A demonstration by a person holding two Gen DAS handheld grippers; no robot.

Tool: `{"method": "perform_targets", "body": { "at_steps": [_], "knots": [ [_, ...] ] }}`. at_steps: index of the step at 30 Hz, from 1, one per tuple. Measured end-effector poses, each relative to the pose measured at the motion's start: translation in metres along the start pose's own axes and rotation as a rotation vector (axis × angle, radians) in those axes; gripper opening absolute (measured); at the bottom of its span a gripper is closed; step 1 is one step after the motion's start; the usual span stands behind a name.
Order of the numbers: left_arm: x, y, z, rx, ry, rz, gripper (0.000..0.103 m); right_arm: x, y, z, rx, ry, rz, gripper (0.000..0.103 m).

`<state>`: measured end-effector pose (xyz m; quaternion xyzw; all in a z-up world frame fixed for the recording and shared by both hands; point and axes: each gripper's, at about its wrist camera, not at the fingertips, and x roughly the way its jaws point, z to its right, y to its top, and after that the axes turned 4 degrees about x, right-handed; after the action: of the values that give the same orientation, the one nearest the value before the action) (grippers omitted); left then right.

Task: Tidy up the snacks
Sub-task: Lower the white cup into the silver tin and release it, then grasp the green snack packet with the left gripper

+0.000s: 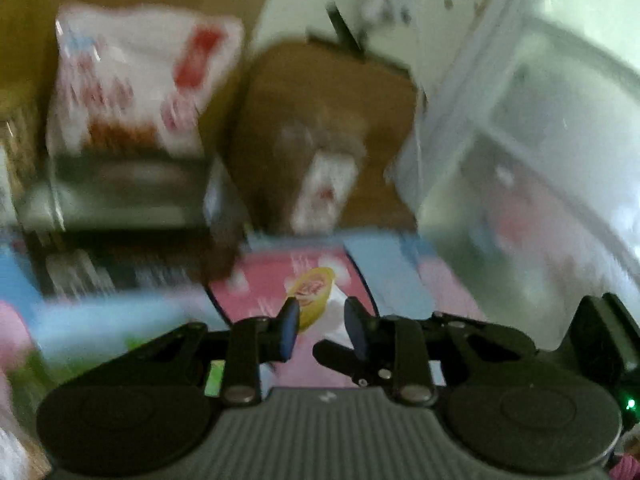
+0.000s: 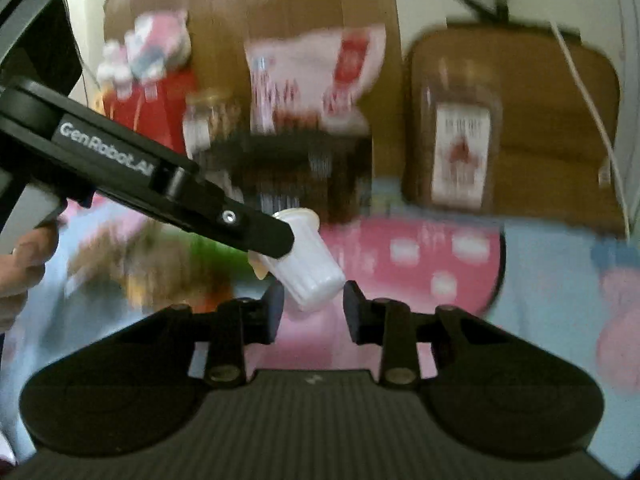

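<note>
A small white jelly cup [image 2: 310, 270] with a yellow lid [image 1: 313, 294] hangs tilted above the pink and blue tablecloth [image 2: 432, 264]. In the left wrist view my left gripper [image 1: 322, 326] is shut on the cup, lid facing away from the camera. In the right wrist view the left gripper's finger [image 2: 256, 228] reaches in from the left and clamps the cup near its lid. My right gripper [image 2: 314, 308] has the cup's narrow bottom between its pads, which seem to touch both sides. Both views are motion-blurred.
At the back stand a white and red snack bag [image 2: 316, 76] on a dark box [image 2: 296, 168], a glass jar [image 2: 208, 120], a red box [image 2: 148, 100] and a brown labelled jar [image 2: 460, 148]. A clear plastic bin [image 1: 520, 160] stands right. A hand [image 2: 22, 264] shows at left.
</note>
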<state>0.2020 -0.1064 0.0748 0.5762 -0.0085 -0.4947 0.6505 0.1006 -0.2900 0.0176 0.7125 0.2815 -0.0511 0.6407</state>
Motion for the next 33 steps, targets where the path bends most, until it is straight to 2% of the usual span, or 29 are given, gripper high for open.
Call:
{"method": "perform_targets", "body": {
  "at_steps": [3,5,11,12,14,17,20,24,25,27,28,31,33],
  "knots": [
    [-0.006,0.026,-0.030,-0.042,0.067,0.072,0.025,0.032,0.037,-0.009,-0.012,0.034,0.044,0.035],
    [-0.004,0.039,-0.058,-0.095,0.109,0.088,0.025,0.062,0.057,-0.019,-0.034,0.056,0.048,0.035],
    [0.025,0.052,-0.127,-0.223,0.226,0.072,0.027,0.148,0.075,-0.040,-0.082,0.103,-0.033,0.039],
    [0.030,0.053,-0.132,-0.232,0.236,0.059,0.027,0.154,0.076,-0.042,-0.086,0.114,-0.013,0.049],
    [0.033,0.051,-0.137,-0.232,0.240,0.035,0.027,0.163,0.079,-0.052,-0.119,0.069,-0.017,0.051],
    [0.003,0.046,-0.134,-0.190,0.216,0.086,0.027,0.145,0.081,-0.047,-0.093,0.081,-0.005,0.050],
    [-0.052,0.030,-0.140,-0.219,0.180,0.161,0.029,0.108,0.073,-0.037,-0.015,0.125,0.005,0.050],
    [-0.092,-0.001,-0.149,-0.292,0.175,0.152,0.029,0.069,0.035,-0.032,0.007,0.133,0.017,0.052],
    [-0.093,-0.008,-0.150,-0.314,0.161,0.139,0.029,0.066,0.025,-0.036,0.002,0.125,0.006,0.054],
    [-0.087,-0.017,-0.144,-0.337,0.118,0.100,0.029,0.064,0.006,-0.046,-0.019,0.102,-0.012,0.072],
    [-0.079,-0.019,-0.139,-0.330,0.104,0.075,0.029,0.062,-0.001,-0.048,-0.013,0.092,-0.018,0.076],
    [-0.049,-0.020,-0.119,-0.289,0.085,-0.011,0.030,0.063,-0.011,-0.037,0.100,0.077,-0.042,0.077],
    [-0.027,-0.019,-0.108,-0.270,0.078,-0.064,0.038,0.064,-0.013,-0.029,0.153,0.077,-0.047,0.079]
  ]
}}
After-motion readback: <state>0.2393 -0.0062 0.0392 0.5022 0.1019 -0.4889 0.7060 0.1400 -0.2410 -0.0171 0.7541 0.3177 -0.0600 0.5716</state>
